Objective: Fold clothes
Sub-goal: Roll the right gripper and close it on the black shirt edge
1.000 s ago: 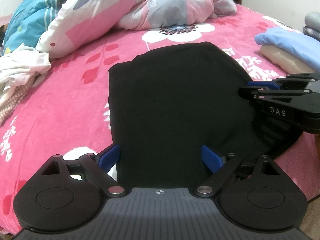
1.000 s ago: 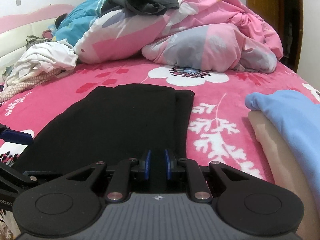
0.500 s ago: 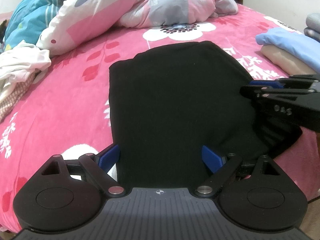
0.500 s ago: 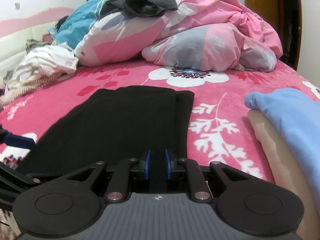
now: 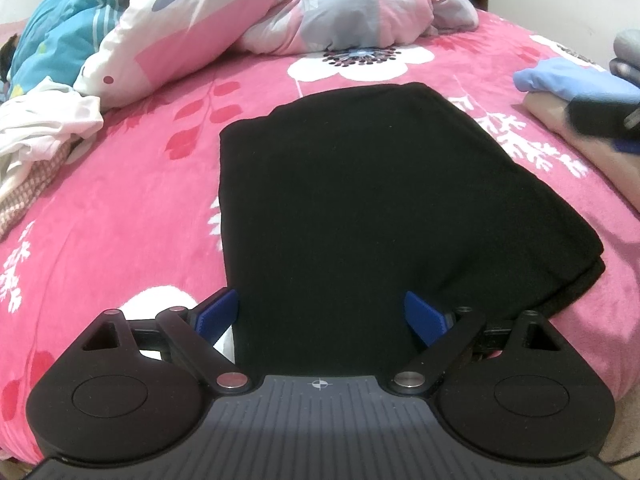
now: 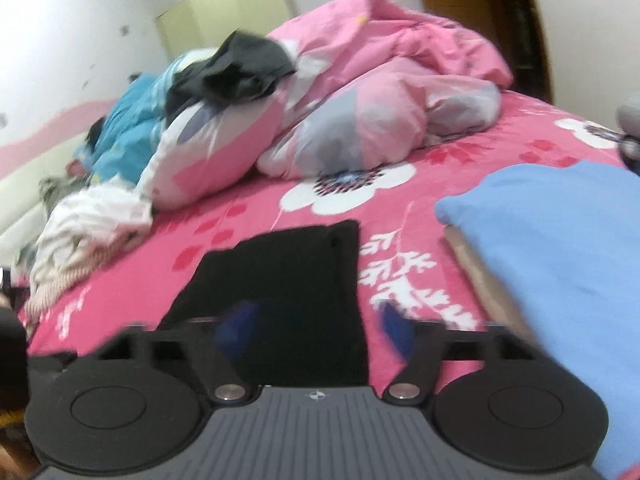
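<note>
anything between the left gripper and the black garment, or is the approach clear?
Nothing visible in the way. The left gripper has its jaws wide, with the near edge of the folded black garment lying flat on the pink bedspread right between them. The right gripper is off to the side, jaws opening.

Both wrist views low over bed [image 5: 120, 220]

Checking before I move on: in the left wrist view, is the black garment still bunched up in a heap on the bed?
No, the black garment lies flat and folded, with straight edges, on the pink floral bedspread.
</note>
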The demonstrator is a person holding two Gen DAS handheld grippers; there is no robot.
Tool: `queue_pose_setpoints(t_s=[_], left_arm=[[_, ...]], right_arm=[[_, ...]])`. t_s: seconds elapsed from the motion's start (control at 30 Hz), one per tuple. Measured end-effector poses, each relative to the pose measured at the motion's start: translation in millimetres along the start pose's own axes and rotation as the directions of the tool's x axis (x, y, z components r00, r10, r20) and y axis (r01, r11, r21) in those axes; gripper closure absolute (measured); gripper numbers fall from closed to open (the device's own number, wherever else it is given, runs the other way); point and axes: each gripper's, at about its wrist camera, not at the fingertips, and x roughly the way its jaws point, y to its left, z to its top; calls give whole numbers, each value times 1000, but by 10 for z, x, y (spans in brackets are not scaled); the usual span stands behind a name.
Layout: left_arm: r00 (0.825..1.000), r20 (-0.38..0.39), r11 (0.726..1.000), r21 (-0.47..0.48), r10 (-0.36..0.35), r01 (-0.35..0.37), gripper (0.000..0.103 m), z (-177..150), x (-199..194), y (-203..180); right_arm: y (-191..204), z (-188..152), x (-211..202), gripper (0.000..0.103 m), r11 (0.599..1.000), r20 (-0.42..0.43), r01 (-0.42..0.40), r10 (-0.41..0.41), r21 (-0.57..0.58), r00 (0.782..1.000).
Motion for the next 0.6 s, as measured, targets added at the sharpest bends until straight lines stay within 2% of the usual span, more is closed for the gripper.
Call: queue_pose_setpoints(t_s=[0.03, 0.13, 0.2, 0.33, 0.47, 0.53, 0.6], left_arm=[[1000, 13, 1000, -8, -9, 9, 11, -15, -15, 23], [998, 55, 999, -33, -35, 36, 11, -61, -68, 95], [991, 125, 997, -54, -41, 48, 11, -121, -179, 168], [955, 289, 997, -16, -72, 80, 7, -277, -497, 246], [922, 361, 990, 49, -143, 135, 7, -379, -663, 226], [915, 373, 988, 77, -155, 136, 8, -430, -674, 197], [915, 371, 987, 87, -159, 136, 11, -473, -642, 189]], right_arm=[[6, 19, -59, 0, 1000, 12, 7, -7, 13, 1000], [35, 58, -235, 0, 1000, 51, -19, 18, 15, 999], [25, 71, -299, 0, 999, 41, -10, 9, 38, 999], [-71, 20, -445, 0, 998, 57, 29, -33, 62, 998], [-257, -137, -570, 0, 985, 74, -73, 62, 157, 995], [-344, -208, -554, 0, 964, 41, -102, 95, 244, 995], [-436, -271, -505, 2, 934, 22, -130, 130, 333, 991]])
